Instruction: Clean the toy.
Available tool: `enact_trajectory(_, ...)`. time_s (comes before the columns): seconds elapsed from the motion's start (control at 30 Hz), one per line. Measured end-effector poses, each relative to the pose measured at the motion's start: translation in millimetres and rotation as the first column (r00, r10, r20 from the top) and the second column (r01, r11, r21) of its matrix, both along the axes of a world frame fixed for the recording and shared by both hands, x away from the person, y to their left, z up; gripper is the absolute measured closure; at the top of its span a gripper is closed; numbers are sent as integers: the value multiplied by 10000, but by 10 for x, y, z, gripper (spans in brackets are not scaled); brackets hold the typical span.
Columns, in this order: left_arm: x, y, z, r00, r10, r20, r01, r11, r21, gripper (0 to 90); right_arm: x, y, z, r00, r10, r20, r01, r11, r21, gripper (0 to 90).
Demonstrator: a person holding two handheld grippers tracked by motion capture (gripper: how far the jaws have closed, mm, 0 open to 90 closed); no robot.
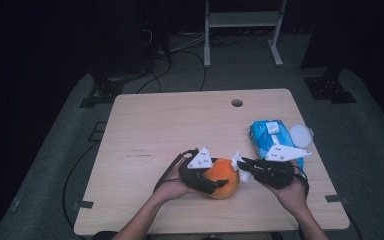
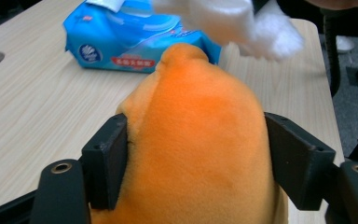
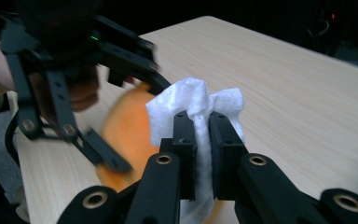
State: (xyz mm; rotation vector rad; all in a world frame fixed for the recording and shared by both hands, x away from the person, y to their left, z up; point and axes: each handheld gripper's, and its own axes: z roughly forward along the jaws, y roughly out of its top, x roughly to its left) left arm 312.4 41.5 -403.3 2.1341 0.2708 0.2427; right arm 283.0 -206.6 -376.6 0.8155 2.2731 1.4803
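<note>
A round orange plush toy (image 1: 223, 175) sits near the table's front edge, squeezed between the jaws of my left gripper (image 1: 219, 180). In the left gripper view both black pads (image 2: 107, 158) press into the toy's (image 2: 200, 140) sides. My right gripper (image 1: 241, 167) comes in from the right and is shut on a crumpled white wipe (image 1: 236, 161), held against the toy's upper right. In the right gripper view the wipe (image 3: 191, 100) sticks up between the closed jaws of that gripper (image 3: 203, 133), with the blurred toy (image 3: 126, 135) and the left gripper (image 3: 137, 123) just behind it.
A blue pack of wet wipes (image 1: 267, 135) lies at the table's right, with a white round lid (image 1: 300, 135) beside it. The wooden table (image 1: 180, 125) has a cable hole (image 1: 237, 103) near its far edge. A metal rack stands on the floor beyond.
</note>
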Motion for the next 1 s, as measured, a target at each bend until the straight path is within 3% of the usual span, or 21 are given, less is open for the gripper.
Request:
enact_trajectory(0.07, -39, -40, 8, 9997, -197, 170, 194, 9997, 163, 254, -37, 118, 5, 9997, 224, 107, -221, 9993, -315, 815)
enact_trajectory(0.13, -28, -16, 27, 9993, -374, 66, 374, 9992, 138, 187, -32, 200, -63, 9993, 361, 77, -354, 9963, -783, 816)
enact_trajectory(0.17, 5, 51, 46, 9981, -544, -303, 532, 9977, -412, 171, -25, 197, -84, 9992, 386, -63, -390, 9965, -737, 816)
enact_trajectory(0.23, 80, 176, 81, 9970, -494, -589, 432, 9938, -1024, 170, -20, 149, -118, 9989, 412, -225, -427, 9966, -708, 817)
enact_trajectory(0.33, 160, 296, 62, 9947, -396, -954, 280, 9924, -1201, 122, -23, 74, -135, 9991, 309, -298, -329, 9969, -714, 816)
enact_trajectory(0.37, 187, 319, 21, 9914, -416, -1238, 254, 9913, -1295, 113, -19, 58, -140, 9991, 295, -319, -316, 9972, -682, 817)
enact_trajectory(0.43, 220, 318, -42, 9883, -361, -1480, 189, 9930, -1163, 101, -7, 30, -146, 9989, 255, -399, -281, 9975, -648, 816)
enact_trajectory(0.47, 231, 298, -88, 9835, -451, -1752, 242, 9925, -1195, 88, -2, 19, -146, 9989, 247, -391, -273, 9974, -669, 816)
enact_trajectory(0.53, 222, 256, -134, 9804, -574, -1885, 347, 9919, -1219, 83, 3, -2, -147, 9992, 171, -351, -196, 9972, -718, 816)
enact_trajectory(0.63, 176, 200, -144, 9841, -780, -1597, 616, 9926, -1049, 79, 27, -59, -155, 9992, -5, -397, -23, 9975, -706, 815)
enact_trajectory(0.73, 171, 224, -146, 9806, -1166, -1576, 972, 9873, -1260, 114, 51, -130, -173, 9987, -200, -463, 168, 9975, -681, 814)
enact_trajectory(0.83, 199, 231, -177, 9809, -1055, -1633, 844, 9877, -1316, 96, 60, -152, -180, 9984, -171, -543, 137, 9980, -613, 814)
enact_trajectory(0.87, 243, 185, -241, 9774, -789, -1962, 580, 9922, -1103, 61, 78, -159, -181, 9981, -173, -587, 137, 9981, -603, 813)
enact_trajectory(0.93, 279, 151, -304, 9712, -894, -2210, 684, 9925, -1010, 30, 93, -164, -183, 9983, -136, -563, 103, 9983, -576, 814)
enact_trajectory(1.0, 270, 137, -330, 9745, -838, -2081, 619, 9920, -1097, 48, 103, -169, -184, 9981, -213, -581, 182, 9984, -545, 814)
